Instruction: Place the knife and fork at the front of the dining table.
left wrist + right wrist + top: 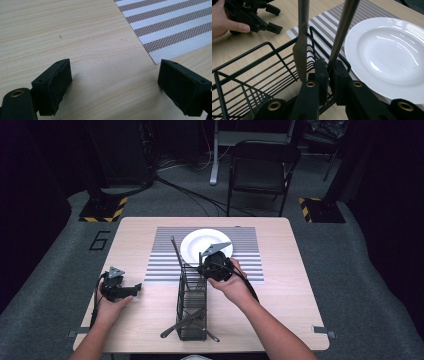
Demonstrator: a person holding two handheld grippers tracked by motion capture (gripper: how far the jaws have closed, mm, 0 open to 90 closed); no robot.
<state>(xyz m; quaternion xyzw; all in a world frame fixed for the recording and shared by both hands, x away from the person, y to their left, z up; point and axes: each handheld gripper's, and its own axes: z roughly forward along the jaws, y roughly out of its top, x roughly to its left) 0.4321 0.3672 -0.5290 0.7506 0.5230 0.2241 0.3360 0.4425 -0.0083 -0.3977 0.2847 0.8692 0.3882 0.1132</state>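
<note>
A black wire basket [192, 307] [249, 75] stands lengthwise on the table in front of me. My right gripper [201, 267] [329, 72] is at its far end, shut on the thin grey handle of a metal utensil [340, 30] that rises out of the basket. A second utensil [302, 45], flat and knife-like, stands just left of the jaws, untouched. A tall dark utensil [176, 252] leans up from the basket's far end. More cutlery [182, 322] lies across the near end. My left gripper [131, 289] [113, 82] [274, 18] rests open on bare wood at the left.
A white plate [205, 245] [387, 55] sits on a striped placemat [165, 262] [175, 30] [324, 20] just beyond the basket, close to my right gripper. A black folding chair [262, 167] stands past the table's far edge.
</note>
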